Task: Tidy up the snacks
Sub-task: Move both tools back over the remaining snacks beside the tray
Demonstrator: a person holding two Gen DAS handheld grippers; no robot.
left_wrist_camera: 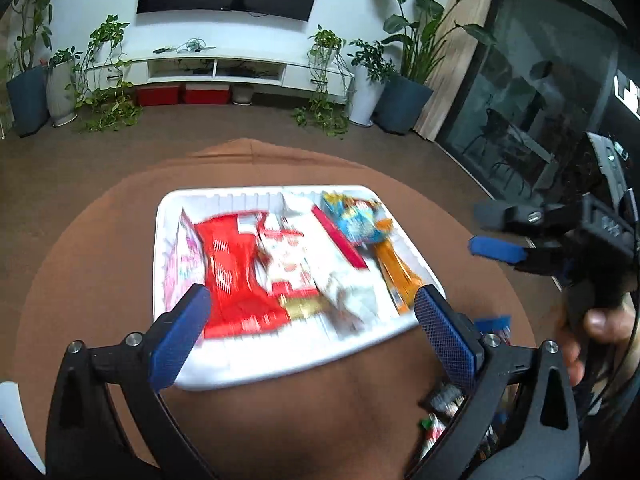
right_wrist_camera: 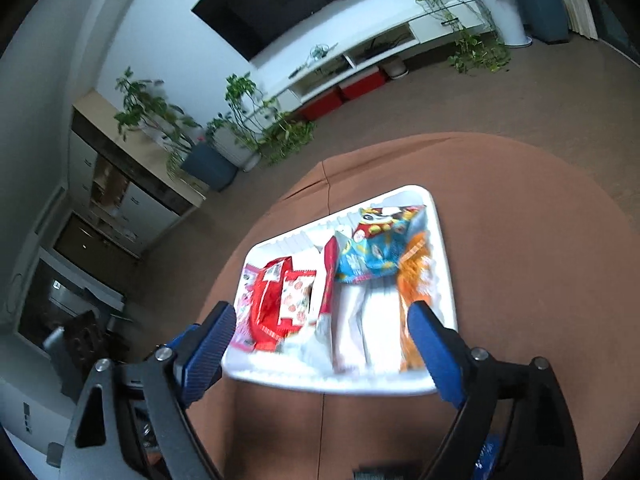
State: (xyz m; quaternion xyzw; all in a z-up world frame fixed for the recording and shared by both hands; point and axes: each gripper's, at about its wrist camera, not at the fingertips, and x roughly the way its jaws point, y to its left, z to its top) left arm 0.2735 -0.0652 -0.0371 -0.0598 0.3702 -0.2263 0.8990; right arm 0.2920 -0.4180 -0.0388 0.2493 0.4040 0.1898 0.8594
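Both the left gripper [left_wrist_camera: 312, 320] and the right gripper [right_wrist_camera: 320, 344] hang with jaws spread, nothing between them. Beyond lies the white tray [left_wrist_camera: 280, 364] on the brown counter [left_wrist_camera: 100, 260], packed with snack packets [left_wrist_camera: 236, 268]: light, crinkly, slippery film (likely crushable contents), best pinched at a sealed end.

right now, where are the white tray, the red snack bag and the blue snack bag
white plastic tray [left_wrist_camera: 280, 364]: left wrist view, bare near rim.
shiny red snack bag [left_wrist_camera: 236, 276]: left wrist view, middle of the bag.
blue cartoon-print snack bag [right_wrist_camera: 370, 258]: right wrist view, centre of the printed front.
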